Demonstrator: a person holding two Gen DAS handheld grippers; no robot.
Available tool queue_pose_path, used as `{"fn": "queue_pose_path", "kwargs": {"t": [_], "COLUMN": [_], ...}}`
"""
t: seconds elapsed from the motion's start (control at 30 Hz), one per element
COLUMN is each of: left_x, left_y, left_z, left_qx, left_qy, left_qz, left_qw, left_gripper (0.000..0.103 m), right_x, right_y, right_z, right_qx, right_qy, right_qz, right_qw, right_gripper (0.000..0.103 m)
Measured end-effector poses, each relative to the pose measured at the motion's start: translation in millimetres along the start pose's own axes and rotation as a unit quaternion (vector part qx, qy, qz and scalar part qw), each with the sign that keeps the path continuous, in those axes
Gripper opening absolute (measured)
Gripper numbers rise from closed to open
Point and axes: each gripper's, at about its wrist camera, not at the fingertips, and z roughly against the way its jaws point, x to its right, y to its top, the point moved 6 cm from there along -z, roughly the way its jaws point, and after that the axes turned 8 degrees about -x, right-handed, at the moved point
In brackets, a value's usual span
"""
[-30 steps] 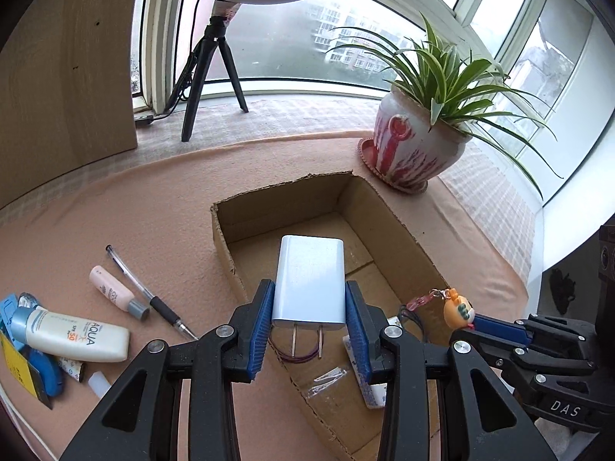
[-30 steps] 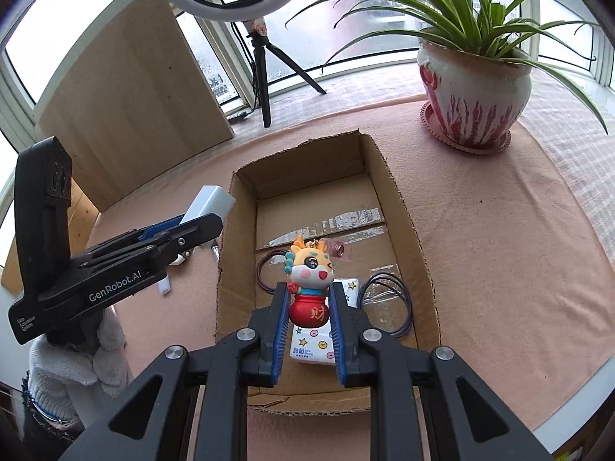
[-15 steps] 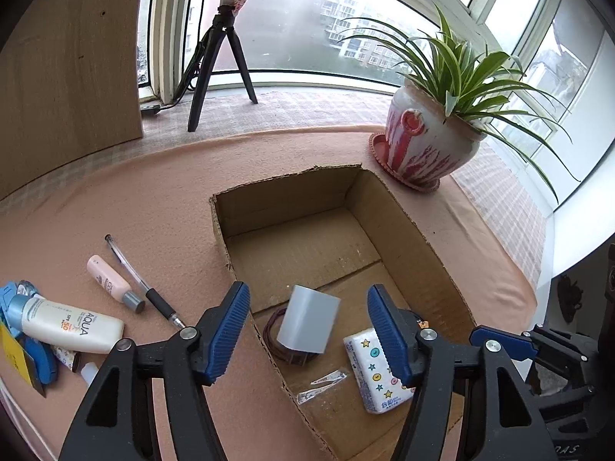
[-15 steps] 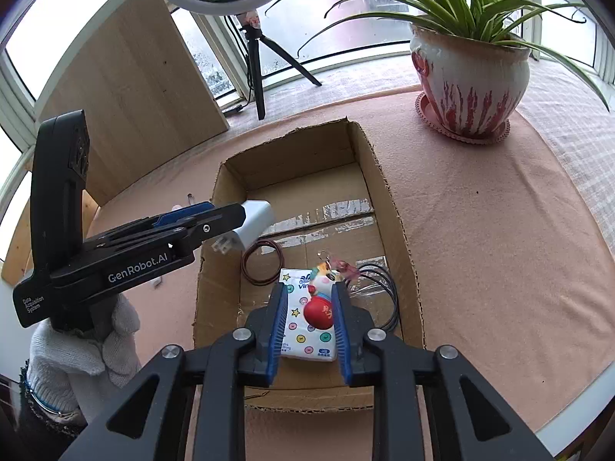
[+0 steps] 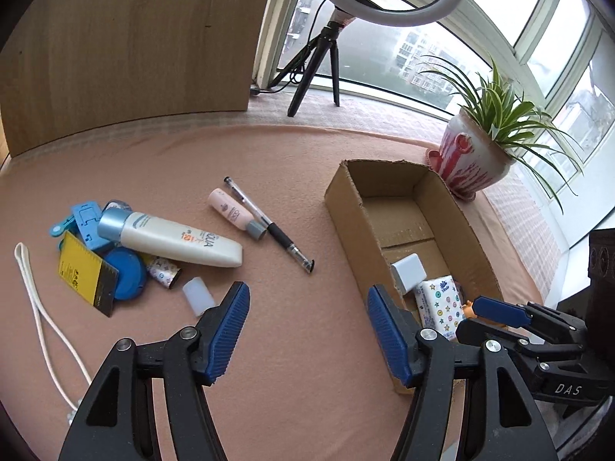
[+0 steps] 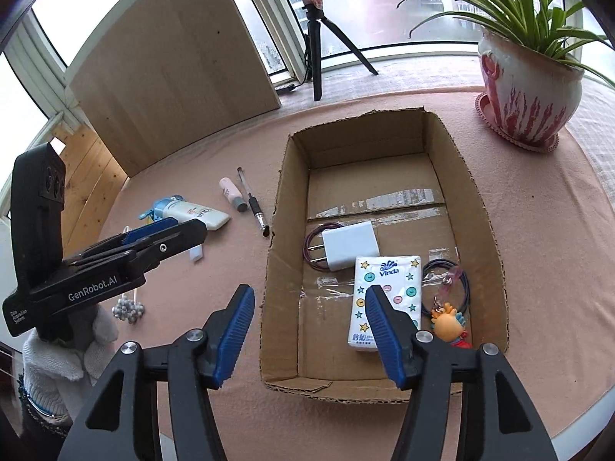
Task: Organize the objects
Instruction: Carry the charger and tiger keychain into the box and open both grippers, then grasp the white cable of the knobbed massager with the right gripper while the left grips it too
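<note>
Potted plant point(image 6: 530, 88) on saucer, ring light tripod point(image 5: 319, 61) by window, wood board point(image 6: 173, 65).

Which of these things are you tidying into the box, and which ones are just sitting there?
For tidying:
cardboard box
white charger, tissue pack and dragon keychain, already in the box
sunscreen tube, pen, pink tube, blue clips, white cord, on the cloth

Just sitting there:
potted plant
ring light tripod
wooden board

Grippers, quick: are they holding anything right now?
Left gripper: open, holding nothing.
Right gripper: jaws opening, holding nothing; the toy keychain lies in the box.
</note>
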Motion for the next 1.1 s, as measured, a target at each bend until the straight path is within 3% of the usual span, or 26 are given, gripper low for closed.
{"fn": "queue_pose_path", "kwargs": {"t": [0.2,0.47,0.7,0.97,1.1], "left_x": [-69.5,-160.1,-206.9,-237.7,-245.3], "left_y": [-26.9,-76.6,-107.1,-111.0,-103.3], "left_z": [32.6,64.0,58.0,44.8,36.8], "left_qx": [0.012,0.013,-0.004,-0.007,-0.011], "left_qy": [0.033,0.060,0.041,0.004,-0.004], "left_qz": [0.064,0.156,0.204,0.241,0.238], "left_qw": [0.9973,0.9858,0.9781,0.9705,0.9712], "left_gripper": [0.068,0.068,0.068,0.066,0.048], "right_x": [-45.1,-113.8,-173.0,-216.9,-232.7], "right_y": [5.8,13.9,14.4,6.9,-0.3], "right_z": [-23.4,-65.2,-107.7,-156.3,-173.7], "right_qx": [-0.032,-0.079,-0.127,-0.172,-0.194], "right_qy": [0.049,0.086,0.111,0.126,0.116], "right_qz": [0.023,0.076,0.107,0.093,0.102], "right_qw": [0.998,0.990,0.980,0.972,0.969], "right_gripper": [0.056,0.056,0.056,0.053,0.039]}}
